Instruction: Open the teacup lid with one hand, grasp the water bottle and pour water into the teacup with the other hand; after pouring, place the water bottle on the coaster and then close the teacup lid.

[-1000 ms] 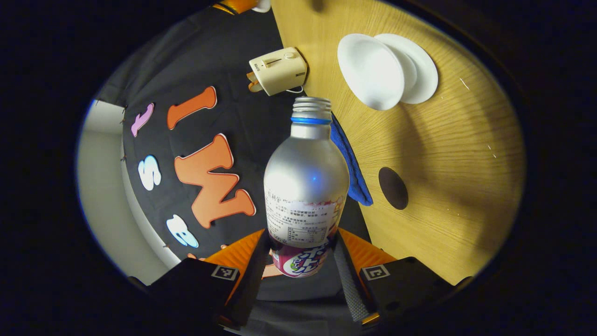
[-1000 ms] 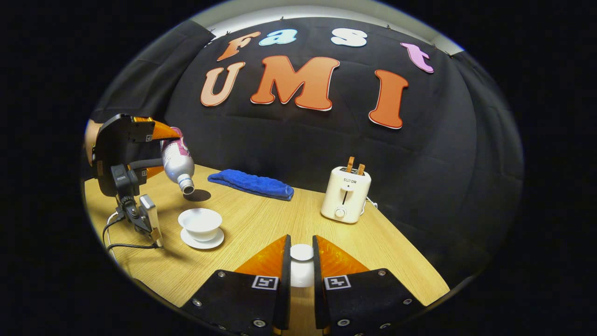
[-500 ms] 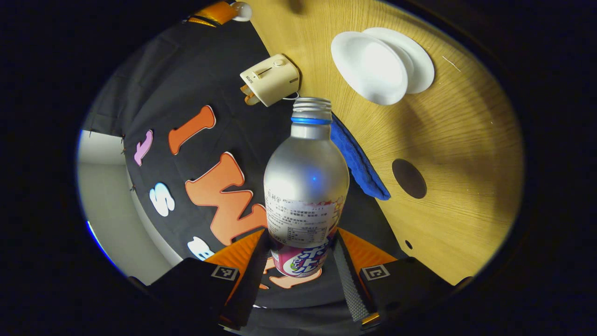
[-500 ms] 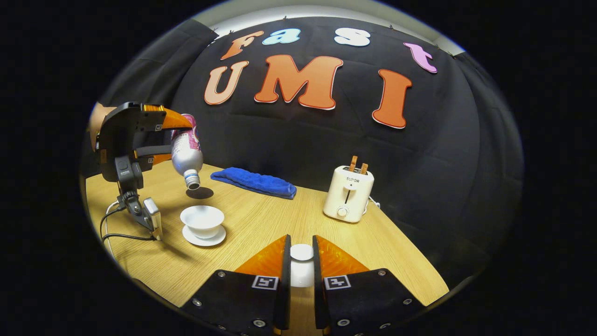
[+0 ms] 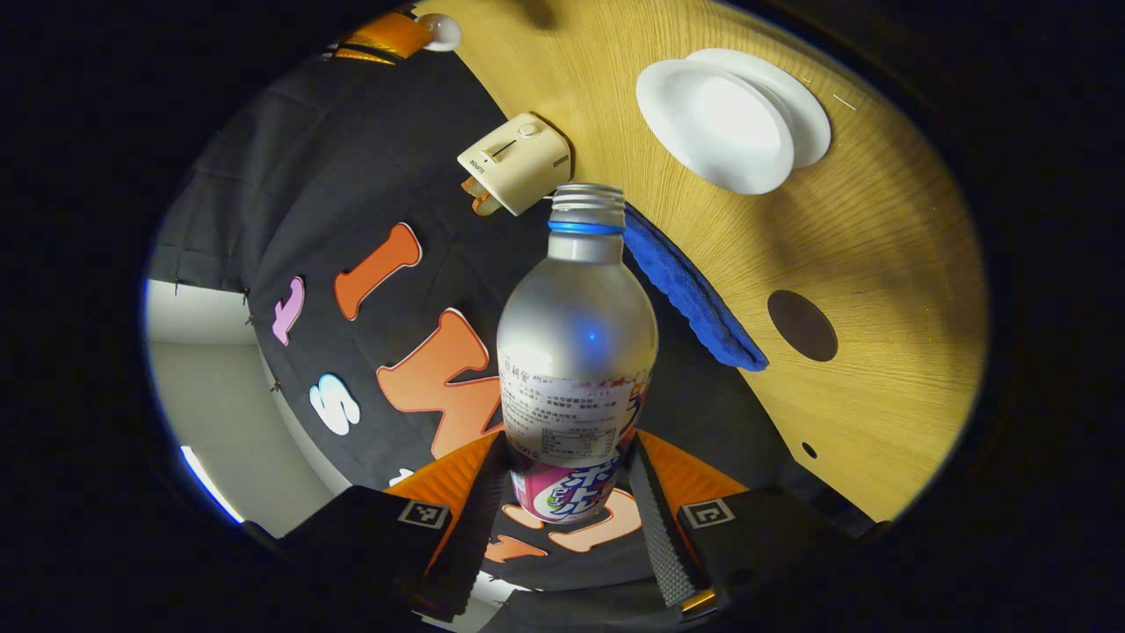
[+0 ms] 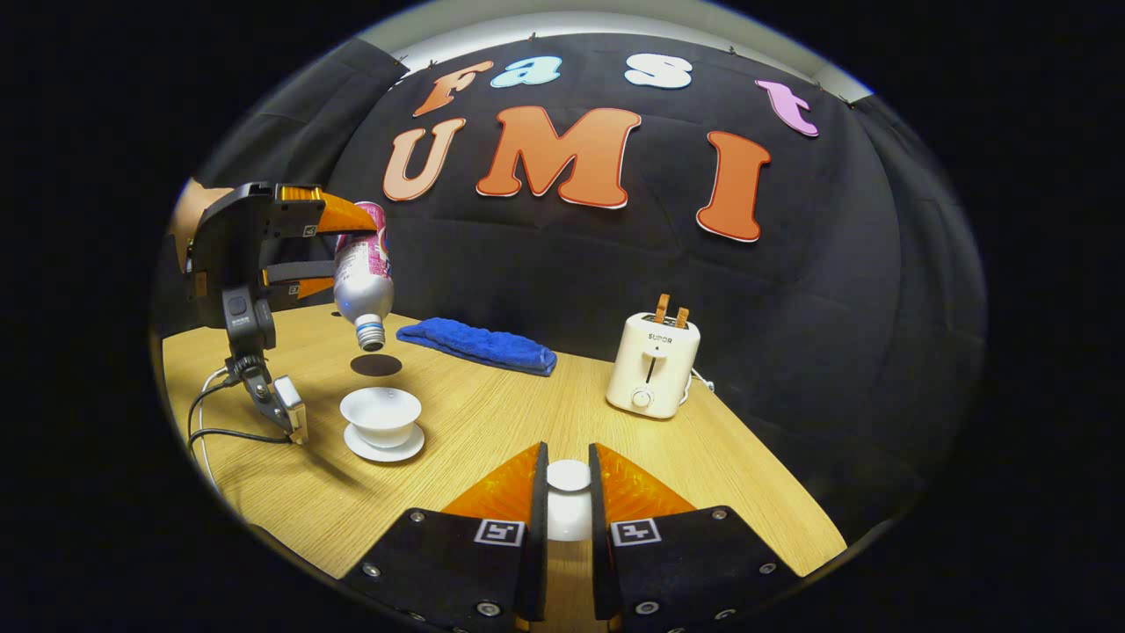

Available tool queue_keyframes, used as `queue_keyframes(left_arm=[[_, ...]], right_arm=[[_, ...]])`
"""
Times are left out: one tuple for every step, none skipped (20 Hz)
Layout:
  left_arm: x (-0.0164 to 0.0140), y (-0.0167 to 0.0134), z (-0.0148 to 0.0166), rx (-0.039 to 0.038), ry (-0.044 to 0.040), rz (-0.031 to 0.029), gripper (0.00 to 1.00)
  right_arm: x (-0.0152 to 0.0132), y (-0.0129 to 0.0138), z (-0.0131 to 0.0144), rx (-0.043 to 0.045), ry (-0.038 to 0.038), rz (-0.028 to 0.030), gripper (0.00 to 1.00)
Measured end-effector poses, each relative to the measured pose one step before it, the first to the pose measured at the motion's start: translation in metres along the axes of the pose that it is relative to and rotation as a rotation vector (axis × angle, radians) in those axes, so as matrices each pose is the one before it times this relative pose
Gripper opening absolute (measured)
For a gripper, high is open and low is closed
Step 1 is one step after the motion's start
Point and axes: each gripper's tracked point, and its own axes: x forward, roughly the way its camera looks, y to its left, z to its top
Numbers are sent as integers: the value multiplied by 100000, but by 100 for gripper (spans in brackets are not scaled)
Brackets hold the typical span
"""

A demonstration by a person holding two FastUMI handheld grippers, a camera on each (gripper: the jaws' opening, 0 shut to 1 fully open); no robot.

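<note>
My left tool [image 5: 562, 519] is clamped on the bottle [image 5: 576, 352], held tipped mouth-down in the air above the open cup [image 6: 381, 415] and coaster [image 6: 375, 365] near the table's [image 6: 492, 422] left edge. My right tool [image 6: 568, 510] grips the lid [image 6: 569, 479] at the front edge.

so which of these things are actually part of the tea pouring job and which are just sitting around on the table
Part of the job:
- water bottle, held mouth-down in the left gripper
- teacup on its saucer, lid off
- teacup lid, held in the right gripper
- dark round coaster

Just lying about:
- blue cloth
- toaster
</note>
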Motion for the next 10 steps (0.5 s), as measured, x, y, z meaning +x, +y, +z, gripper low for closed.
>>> queue_keyframes(left_arm=[[182,-252,-38,-2653,44,-45,78],[-22,-477,-25,-3271,186,-204,81],[-50,-452,88,-3631,191,-21,77],[73,-649,58,-4936,-293,-640,84],[156,-786,-266,-5513,741,-967,80],[123,-539,-406,-6077,666,-994,77],[40,-535,-347,-7225,595,-884,80],[-262,-344,-275,-7900,-248,-470,78],[-93,-445,-207,-7937,823,-1496,76],[-239,-142,-382,-8787,1338,-1864,80]], right_arm=[[75,-42,-101,874,413,201,22],[22,-133,-155,1032,390,-477,22],[145,17,-214,986,478,-180,22],[1,-29,92,863,-75,4,22],[-19,43,208,554,-337,74,22],[-39,60,145,357,-418,249,22],[-44,77,195,296,-266,200,22],[52,131,107,374,-180,385,22],[144,194,124,531,-170,463,22],[96,94,102,534,129,120,22]])
